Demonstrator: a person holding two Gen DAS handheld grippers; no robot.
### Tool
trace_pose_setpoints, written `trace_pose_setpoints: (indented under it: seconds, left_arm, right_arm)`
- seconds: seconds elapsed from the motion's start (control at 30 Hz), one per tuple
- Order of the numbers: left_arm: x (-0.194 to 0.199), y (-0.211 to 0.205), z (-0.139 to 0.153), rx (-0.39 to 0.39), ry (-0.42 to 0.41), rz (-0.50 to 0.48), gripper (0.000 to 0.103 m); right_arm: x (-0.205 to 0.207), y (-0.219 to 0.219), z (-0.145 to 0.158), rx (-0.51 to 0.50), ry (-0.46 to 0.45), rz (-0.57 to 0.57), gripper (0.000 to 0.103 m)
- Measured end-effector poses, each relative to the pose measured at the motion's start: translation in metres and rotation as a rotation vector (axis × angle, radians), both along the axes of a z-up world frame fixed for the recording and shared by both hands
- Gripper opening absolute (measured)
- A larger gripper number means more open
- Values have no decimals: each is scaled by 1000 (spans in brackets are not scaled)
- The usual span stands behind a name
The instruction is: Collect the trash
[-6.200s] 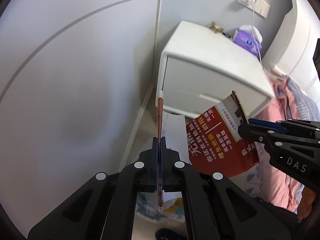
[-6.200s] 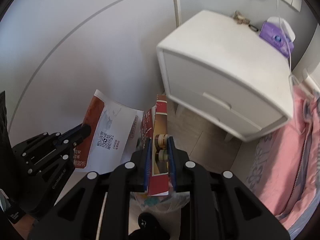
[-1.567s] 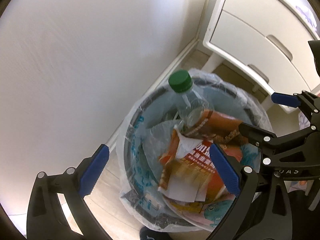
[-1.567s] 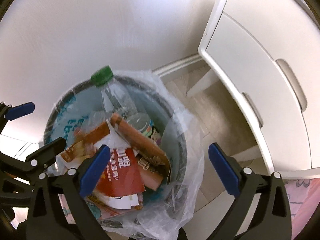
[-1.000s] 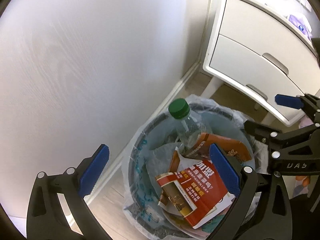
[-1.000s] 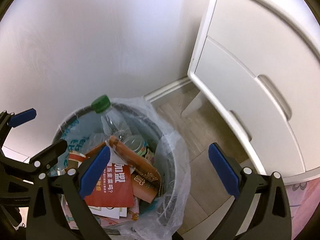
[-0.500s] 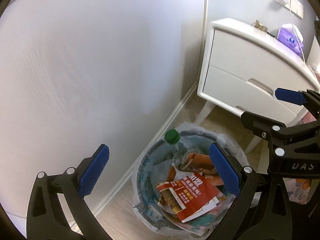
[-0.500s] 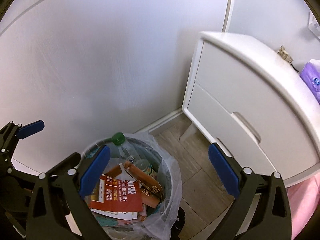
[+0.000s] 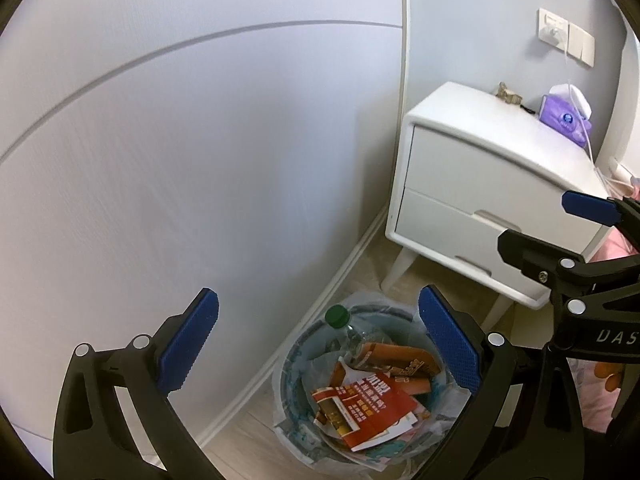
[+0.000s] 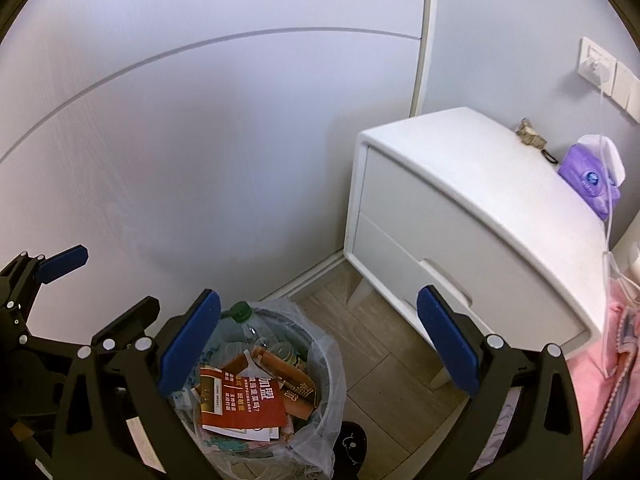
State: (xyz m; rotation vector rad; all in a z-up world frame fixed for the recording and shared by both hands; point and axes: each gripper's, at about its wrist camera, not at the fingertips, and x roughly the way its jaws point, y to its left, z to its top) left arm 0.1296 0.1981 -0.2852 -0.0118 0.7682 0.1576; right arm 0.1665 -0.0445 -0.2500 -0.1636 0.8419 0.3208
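A round trash bin (image 9: 292, 364) lined with a clear plastic bag stands on the floor by the wall; it also shows in the right wrist view (image 10: 324, 344). Inside lie a red leaflet (image 9: 366, 408) (image 10: 240, 400), an orange carton (image 9: 400, 360) and a clear bottle with a green cap (image 9: 336, 316) (image 10: 240, 312). My left gripper (image 9: 318, 344) is open and empty, high above the bin. My right gripper (image 10: 318, 344) is open and empty too, above the bin's right side.
A white two-drawer nightstand (image 9: 492, 184) (image 10: 472, 216) stands right of the bin, with a purple tissue pack (image 10: 592, 184) and a small trinket (image 10: 530, 136) on top. A white cable hangs from a wall socket (image 10: 596, 66). Pink bedding (image 10: 612, 380) lies at the far right.
Both grippers let go of the leaflet and carton, which now lie in the bin. Both open grippers have since risen away from the bin, which looks smaller and lower.
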Motion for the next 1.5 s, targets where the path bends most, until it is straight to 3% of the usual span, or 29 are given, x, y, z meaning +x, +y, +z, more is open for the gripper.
trace_pose_setpoints:
  seconds: [0.37,0.77,1.13,1.5]
  left_arm:
    - [-28,-27,57,88,-82,-56,97]
    - [-64,-46,111,66,-171,-44,97]
    - [-83,-53,121,55,-169,64,97]
    - [-91,-47,121,59,-131,120,97]
  right_arm:
    - [-25,-18,66,29,-96,-31,96]
    - [-57,-39,126,49,-191,-44,96]
    - [-72,-49,145,43,-232,-42,96]
    - [-74,-47,142,60,-207,-56,96]
